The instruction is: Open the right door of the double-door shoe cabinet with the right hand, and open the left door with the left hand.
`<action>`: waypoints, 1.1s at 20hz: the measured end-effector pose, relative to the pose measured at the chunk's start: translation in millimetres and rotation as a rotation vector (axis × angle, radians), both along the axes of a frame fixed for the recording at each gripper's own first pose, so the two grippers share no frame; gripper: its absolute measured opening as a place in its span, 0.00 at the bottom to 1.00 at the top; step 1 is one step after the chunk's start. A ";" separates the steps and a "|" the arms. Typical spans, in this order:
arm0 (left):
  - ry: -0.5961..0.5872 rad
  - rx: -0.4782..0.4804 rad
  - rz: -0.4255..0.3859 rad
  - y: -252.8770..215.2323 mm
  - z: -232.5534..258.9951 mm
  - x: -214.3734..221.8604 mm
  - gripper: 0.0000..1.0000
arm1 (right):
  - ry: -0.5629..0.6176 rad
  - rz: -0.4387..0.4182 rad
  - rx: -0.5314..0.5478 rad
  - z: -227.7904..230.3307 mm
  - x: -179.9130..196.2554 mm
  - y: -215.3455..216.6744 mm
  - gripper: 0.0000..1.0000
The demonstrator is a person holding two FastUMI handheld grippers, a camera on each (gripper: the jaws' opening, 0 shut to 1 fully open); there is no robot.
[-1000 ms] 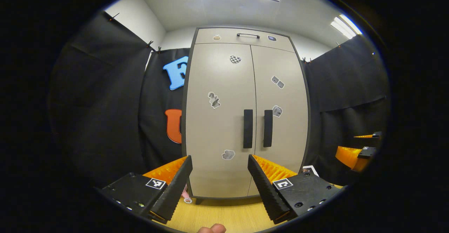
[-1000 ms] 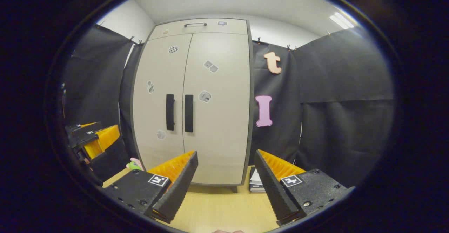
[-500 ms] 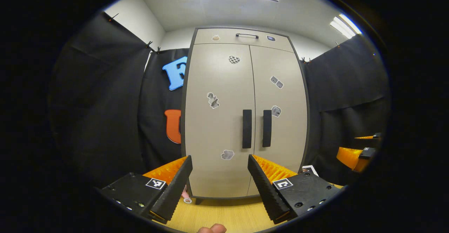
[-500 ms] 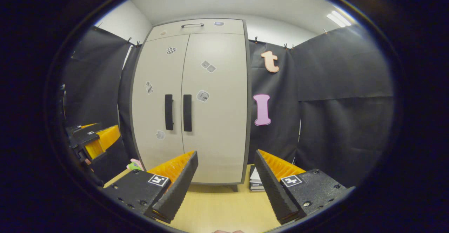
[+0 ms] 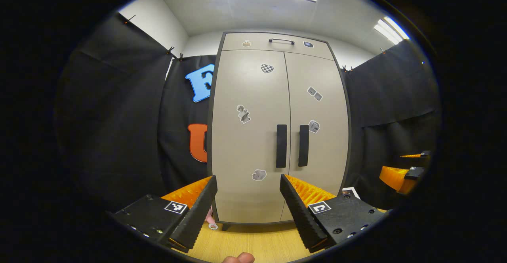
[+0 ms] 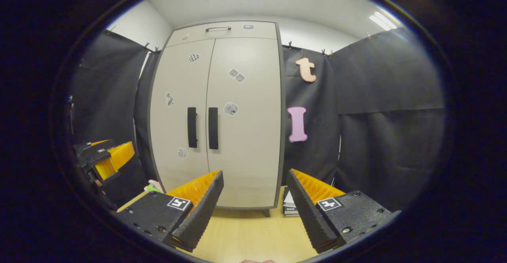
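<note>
The tall beige double-door shoe cabinet (image 5: 277, 136) stands ahead on the wooden floor, both doors closed. Almost nothing has shifted: left gripper (image 5: 247, 207) and right gripper (image 6: 255, 203) still hover, fingers spread, handles unreached.

Light wood floor (image 6: 245, 235). Shoe cabinet (image 6: 241, 168) stands on it w/ short legs. Stack of books (image 6: 290, 208) just right of cabinet, pink-green toy (image 6: 152, 185) at its left.

shoe cabinet (image 5: 277, 136) ahead, books (image 6: 291, 207) right
</note>
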State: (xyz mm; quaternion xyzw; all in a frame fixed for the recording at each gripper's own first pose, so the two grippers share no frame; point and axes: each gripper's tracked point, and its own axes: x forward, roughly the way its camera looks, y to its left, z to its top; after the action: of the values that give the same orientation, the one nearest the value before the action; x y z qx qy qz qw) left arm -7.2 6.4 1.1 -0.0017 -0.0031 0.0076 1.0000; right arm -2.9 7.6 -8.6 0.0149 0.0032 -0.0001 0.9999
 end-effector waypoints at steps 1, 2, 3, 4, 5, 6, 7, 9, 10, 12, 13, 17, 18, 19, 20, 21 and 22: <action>-0.002 0.004 0.002 1.4 0.8 -0.7 0.95 | -0.001 0.003 0.000 1.4 0.9 1.9 1.00; -0.005 0.008 0.007 3.5 1.1 -2.0 0.95 | -0.004 0.007 0.000 2.1 1.0 3.7 1.00; -0.007 0.010 0.011 5.5 2.0 -2.7 0.95 | -0.007 0.011 -0.001 3.1 2.1 6.3 1.00; -0.008 0.009 0.013 6.5 2.3 -4.2 0.95 | -0.009 0.017 -0.002 3.7 3.4 9.3 1.00; -0.008 0.005 0.012 7.2 1.5 -5.8 0.95 | -0.016 0.026 0.003 4.2 7.1 12.8 1.00; -0.007 0.004 0.009 7.4 1.6 -6.4 0.95 | -0.014 0.029 0.013 1.4 12.1 15.5 1.00; -0.007 0.005 0.006 7.4 1.8 -8.6 0.95 | -0.006 0.039 0.024 -3.3 17.3 19.2 1.00; -0.009 0.011 0.000 8.5 1.1 -14.1 0.95 | 0.004 0.064 0.030 -3.8 32.4 30.1 1.00; -0.008 0.011 0.000 8.0 -0.4 -16.4 0.95 | 0.001 0.069 0.029 0.1 40.3 32.9 1.00; 0.003 0.005 -0.016 4.3 -5.3 -21.3 0.95 | -0.004 0.096 0.037 9.7 58.3 46.2 1.00; 0.010 0.004 -0.027 1.2 -7.9 -22.5 0.95 | -0.011 0.108 0.048 17.7 68.8 53.3 1.00; 0.035 -0.010 -0.054 -3.3 -23.8 -35.9 0.95 | -0.016 0.109 0.036 40.9 123.2 70.9 1.00; 0.041 -0.019 -0.072 -8.0 -29.6 -41.1 0.95 | -0.010 0.106 0.028 44.3 138.7 75.3 1.00; 0.049 -0.021 -0.082 -9.6 -35.6 -45.7 0.95 | 0.002 0.108 0.032 45.3 150.2 79.9 1.00; 0.060 -0.021 -0.086 -9.5 -41.5 -48.8 0.95 | 0.011 0.125 0.047 46.2 161.5 88.6 1.00; 0.072 -0.023 -0.088 -8.4 -47.9 -51.1 0.95 | 0.024 0.142 0.063 47.7 171.6 96.6 1.00; 0.085 -0.027 -0.088 -7.9 -52.5 -52.9 0.95 | 0.032 0.154 0.077 49.5 180.3 102.3 1.00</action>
State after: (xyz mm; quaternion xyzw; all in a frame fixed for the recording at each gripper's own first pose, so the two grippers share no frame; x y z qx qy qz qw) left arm -60.0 -1.5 -51.3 -0.0149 0.0397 -0.0362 0.9984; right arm 177.4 109.9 40.9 0.0532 0.0204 0.0768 0.9954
